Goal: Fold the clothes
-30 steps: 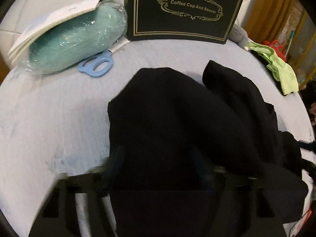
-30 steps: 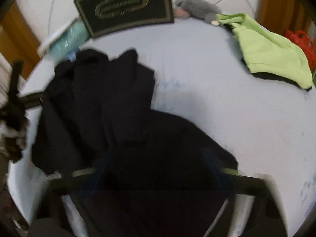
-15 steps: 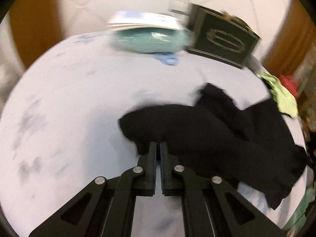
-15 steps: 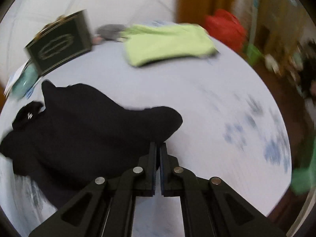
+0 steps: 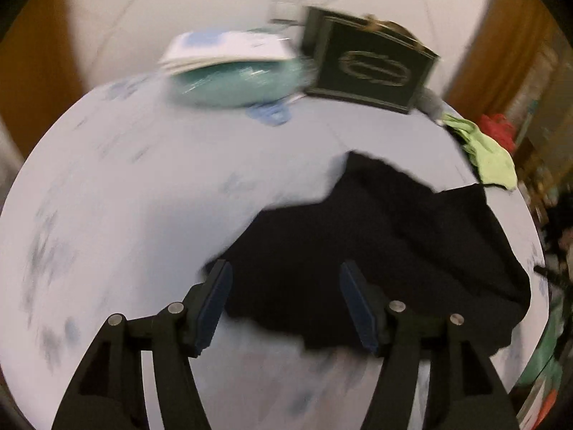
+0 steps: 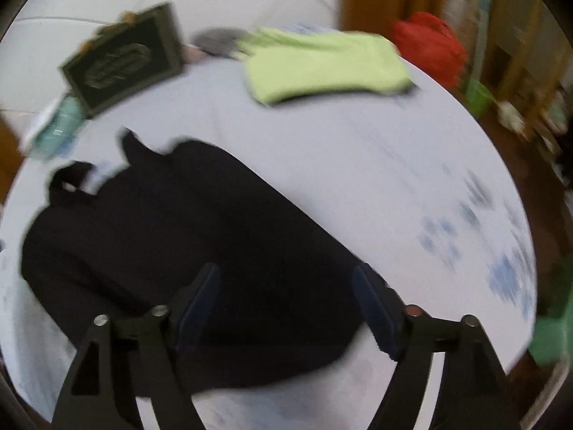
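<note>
A black garment (image 5: 376,243) lies spread on the pale blue round table (image 5: 143,197). My left gripper (image 5: 286,290) is open, its fingers standing over the garment's near left edge and holding nothing. In the right wrist view the same black garment (image 6: 186,243) fills the left and middle of the table (image 6: 376,165). My right gripper (image 6: 286,294) is open above its near edge and holds nothing. A lime green garment (image 6: 322,64) lies at the far side; it also shows in the left wrist view (image 5: 490,157).
A dark box with gold lettering (image 5: 372,68) stands at the back of the table beside a teal wrapped bundle (image 5: 236,79) and blue scissors (image 5: 268,114). A grey soft toy (image 6: 218,39) lies near the green garment. A red item (image 6: 429,46) sits beyond the table edge.
Both grippers were shut half a second ago and are now open. The black garment lies flatter and more spread out. Both views are blurred by motion.
</note>
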### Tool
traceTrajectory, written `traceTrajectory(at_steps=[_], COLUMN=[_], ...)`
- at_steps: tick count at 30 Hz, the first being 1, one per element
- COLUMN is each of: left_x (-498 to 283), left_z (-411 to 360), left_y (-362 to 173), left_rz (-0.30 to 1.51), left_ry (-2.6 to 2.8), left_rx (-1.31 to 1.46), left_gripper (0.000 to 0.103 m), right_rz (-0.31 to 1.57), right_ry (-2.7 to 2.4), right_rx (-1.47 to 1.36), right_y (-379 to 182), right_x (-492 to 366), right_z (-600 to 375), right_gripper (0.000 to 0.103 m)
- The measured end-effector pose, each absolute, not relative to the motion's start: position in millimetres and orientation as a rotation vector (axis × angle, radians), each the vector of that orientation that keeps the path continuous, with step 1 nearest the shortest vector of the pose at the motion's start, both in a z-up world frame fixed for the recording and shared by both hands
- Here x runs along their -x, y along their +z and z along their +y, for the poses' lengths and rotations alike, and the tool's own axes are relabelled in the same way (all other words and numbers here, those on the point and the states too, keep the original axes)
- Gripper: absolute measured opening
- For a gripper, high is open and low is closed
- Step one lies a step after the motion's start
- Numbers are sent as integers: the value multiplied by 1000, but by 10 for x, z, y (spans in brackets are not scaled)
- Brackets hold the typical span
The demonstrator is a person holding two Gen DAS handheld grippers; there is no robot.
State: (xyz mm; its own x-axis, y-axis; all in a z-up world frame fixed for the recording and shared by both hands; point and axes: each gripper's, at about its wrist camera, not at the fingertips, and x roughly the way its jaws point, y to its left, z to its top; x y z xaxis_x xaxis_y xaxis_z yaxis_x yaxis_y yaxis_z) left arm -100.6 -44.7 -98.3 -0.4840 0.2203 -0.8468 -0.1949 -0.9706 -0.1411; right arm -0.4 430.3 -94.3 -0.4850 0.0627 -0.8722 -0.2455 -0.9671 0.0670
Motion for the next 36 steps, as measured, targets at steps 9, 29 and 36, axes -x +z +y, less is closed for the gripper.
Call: traceTrajectory(at_steps=[9,29,36], left_x=[1974,2666,2582], left_z=[445,95,-433], left_y=[-1420,-608,-644], left_rz=[169,3,-12], left_ry=[2329,2783,2772], left_rx=[1448,1246,1397], left_gripper=[68,25,56], right_rz=[166,87,99], right_ry=[2728,2970,2968], right_rx=[1611,1125,1263], right_y=[-1039,-208,-279], right_x=[1000,2226,2042], right_z=[3822,3672,3498], right_gripper=[97,44,77])
